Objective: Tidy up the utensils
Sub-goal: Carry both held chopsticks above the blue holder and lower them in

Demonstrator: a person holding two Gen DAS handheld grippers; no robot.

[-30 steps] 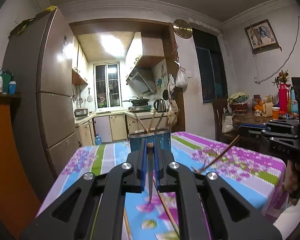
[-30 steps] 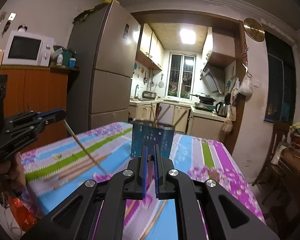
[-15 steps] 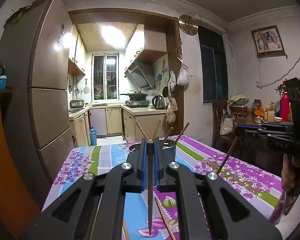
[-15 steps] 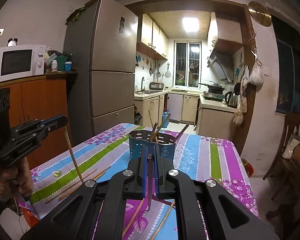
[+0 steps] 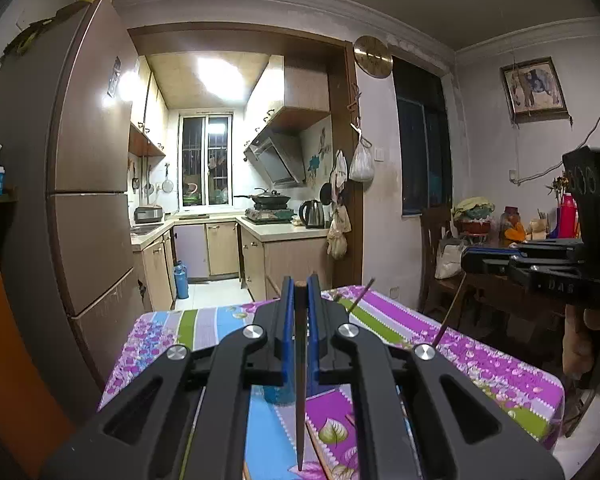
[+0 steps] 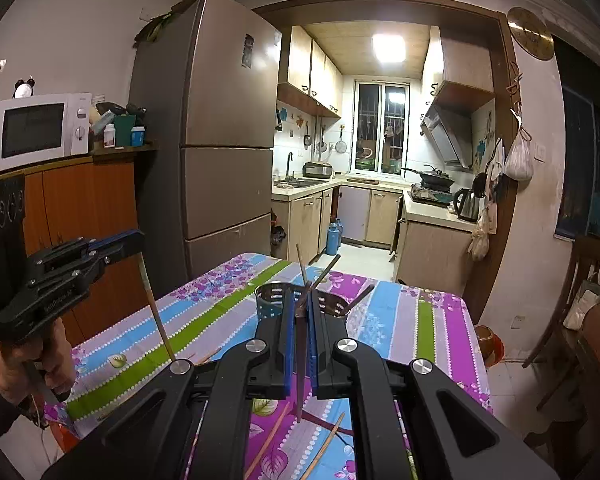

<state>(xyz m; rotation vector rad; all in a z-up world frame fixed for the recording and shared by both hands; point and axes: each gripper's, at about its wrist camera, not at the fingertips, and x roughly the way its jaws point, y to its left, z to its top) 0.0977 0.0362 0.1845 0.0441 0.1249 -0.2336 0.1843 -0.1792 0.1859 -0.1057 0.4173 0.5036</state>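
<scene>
In the left wrist view my left gripper [image 5: 299,285] is shut on a dark wooden chopstick [image 5: 300,384] that hangs point down above the flowered tablecloth [image 5: 480,360]. The blue perforated utensil holder [image 5: 278,394] is mostly hidden behind its fingers. The right wrist view shows my right gripper [image 6: 300,306] shut on another chopstick [image 6: 299,364], just short of the holder [image 6: 274,304], which has several chopsticks standing in it. Each view shows the other gripper: the right gripper [image 5: 466,261] with its stick [image 5: 448,320], the left gripper [image 6: 138,240] with its stick [image 6: 156,312].
Loose chopsticks [image 6: 268,436] lie on the cloth near the front edge. A tall fridge [image 6: 224,128] and an orange cabinet with a microwave [image 6: 40,130] stand to the left. A dark chair [image 5: 436,264] and a cluttered side table [image 5: 512,248] stand to the right.
Both grippers have risen with their chopsticks, which came off the cloth and now hang nearly upright. The holder has dropped lower in both views.
</scene>
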